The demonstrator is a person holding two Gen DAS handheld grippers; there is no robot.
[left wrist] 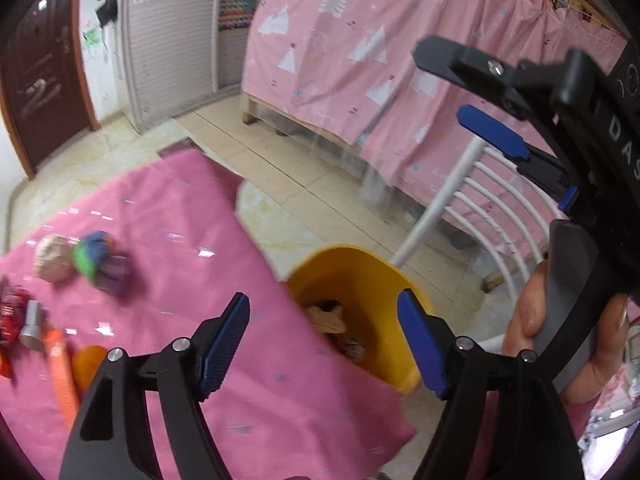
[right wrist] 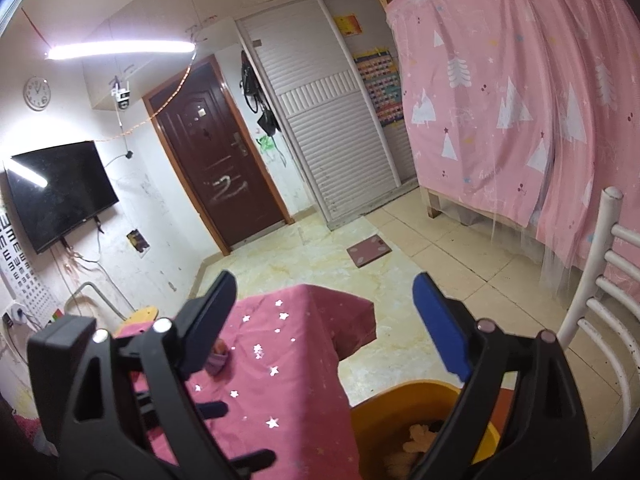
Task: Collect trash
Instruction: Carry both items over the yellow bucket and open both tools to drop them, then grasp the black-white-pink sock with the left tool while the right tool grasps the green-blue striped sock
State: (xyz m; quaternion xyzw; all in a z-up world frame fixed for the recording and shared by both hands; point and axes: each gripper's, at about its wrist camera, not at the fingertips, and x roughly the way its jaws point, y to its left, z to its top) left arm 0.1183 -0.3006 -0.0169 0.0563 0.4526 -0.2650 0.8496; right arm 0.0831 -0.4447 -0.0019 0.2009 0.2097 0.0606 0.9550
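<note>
A yellow trash bin (left wrist: 360,276) stands on the floor beside the table's corner, with crumpled wrappers inside (left wrist: 328,316). It also shows in the right wrist view (right wrist: 400,412). My left gripper (left wrist: 324,344) is open and empty, over the table edge and the bin. My right gripper (right wrist: 324,328) is open and empty above the table and bin; it shows in the left wrist view (left wrist: 456,84) at upper right. On the pink tablecloth (left wrist: 180,220) lie a beige wad (left wrist: 50,258), a green, blue and purple wad (left wrist: 100,260), red wrappers (left wrist: 10,316), a silver cylinder (left wrist: 34,326) and an orange piece (left wrist: 62,376).
A white slatted chair (left wrist: 480,196) stands right of the bin, also in the right wrist view (right wrist: 600,288). Pink curtains (left wrist: 380,52) hang behind it. A brown door (right wrist: 216,160), a shutter cabinet (right wrist: 332,120) and a wall TV (right wrist: 60,192) stand beyond a tiled floor.
</note>
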